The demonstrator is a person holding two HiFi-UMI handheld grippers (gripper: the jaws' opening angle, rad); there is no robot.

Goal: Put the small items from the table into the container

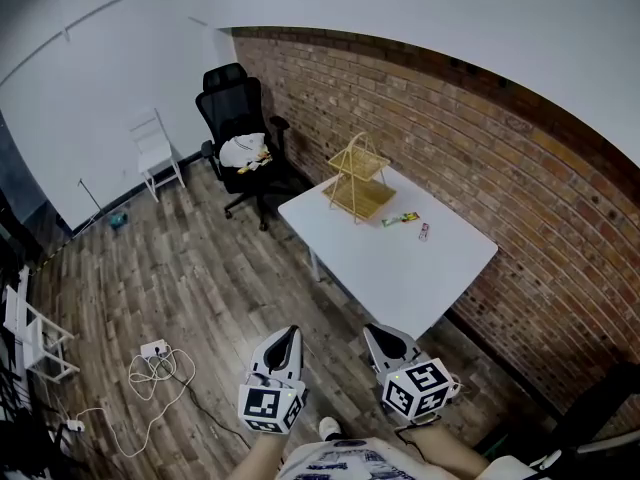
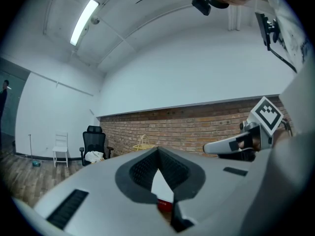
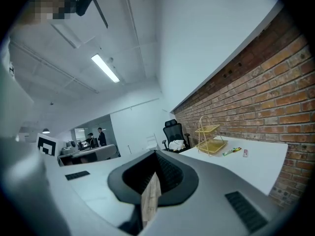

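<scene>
Plank floor (image 1: 200, 278) fills the foreground; above it the left gripper (image 1: 291, 334) and right gripper (image 1: 372, 330) point ahead, each with jaws together and nothing between them; the white counter (image 1: 400, 268) stands well apart beyond; on it lie a green packet (image 1: 400, 219) and a small pale item (image 1: 424, 231), near the yellow wire container (image 1: 358, 183) at the brick wall (image 1: 450, 138). Step judged: approach, nothing loaded; next move calls for reaching the counter and opening one gripper over the packet.

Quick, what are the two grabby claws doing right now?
Left gripper: closed, holding nothing.
Right gripper: closed, holding nothing.
</scene>
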